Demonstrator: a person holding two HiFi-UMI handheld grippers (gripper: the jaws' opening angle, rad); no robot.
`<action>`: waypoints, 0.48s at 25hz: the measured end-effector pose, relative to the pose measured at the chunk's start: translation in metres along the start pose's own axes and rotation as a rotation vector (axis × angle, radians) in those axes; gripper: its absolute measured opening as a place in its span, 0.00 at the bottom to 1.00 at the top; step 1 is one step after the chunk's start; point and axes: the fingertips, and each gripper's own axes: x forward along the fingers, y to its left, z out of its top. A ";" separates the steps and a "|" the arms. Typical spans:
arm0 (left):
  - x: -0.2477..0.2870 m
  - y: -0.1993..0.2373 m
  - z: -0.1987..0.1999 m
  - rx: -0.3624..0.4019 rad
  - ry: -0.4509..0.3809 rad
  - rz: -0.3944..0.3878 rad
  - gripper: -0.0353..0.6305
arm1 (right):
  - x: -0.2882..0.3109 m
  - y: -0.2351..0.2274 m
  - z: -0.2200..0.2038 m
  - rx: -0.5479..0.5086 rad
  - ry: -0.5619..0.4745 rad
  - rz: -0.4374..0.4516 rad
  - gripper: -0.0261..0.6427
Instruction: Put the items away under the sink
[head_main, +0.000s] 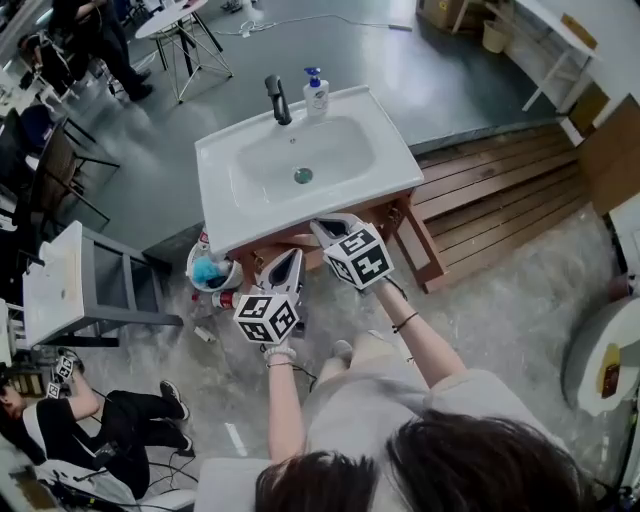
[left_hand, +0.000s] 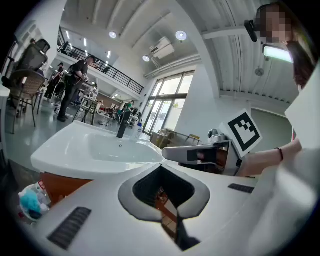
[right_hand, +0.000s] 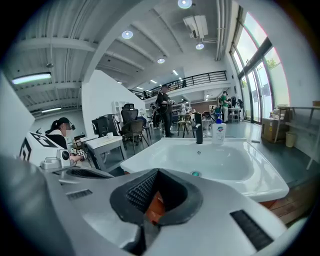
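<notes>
Held the left gripper (head_main: 291, 257) and the right gripper (head_main: 323, 226) side by side just in front of the sink (head_main: 225, 215), close to its front rim, pointing toward the basin. Found the left jaws pressed together with nothing between them. Found the right jaws closed the same way, also empty. Looked over the rim from both gripper views onto the black tap (head_main: 278, 100) and the soap bottle (head_main: 316, 94) at the back edge. Spotted the things to be put away on the floor at the left foot of the wooden cabinet (head_main: 425, 250), outside it: a white tub (head_main: 190, 268) with a fluffy blue thing (head_main: 209, 270) in it, and a bottle (head_main: 226, 299) with a red part just beside the tub. Could not identify a small pale thing (head_main: 204, 334) lying farther out on the floor. Noted wooden boards (head_main: 500, 185) stacked to the right of the sink.
</notes>
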 end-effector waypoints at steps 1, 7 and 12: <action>0.001 -0.002 0.003 0.007 0.001 -0.007 0.05 | -0.003 -0.002 0.003 0.007 -0.008 -0.007 0.06; 0.013 -0.007 0.022 0.045 -0.012 -0.043 0.05 | -0.011 -0.014 0.016 0.033 -0.048 -0.038 0.06; 0.030 -0.006 0.036 0.059 -0.023 -0.055 0.05 | -0.009 -0.031 0.027 0.049 -0.074 -0.053 0.06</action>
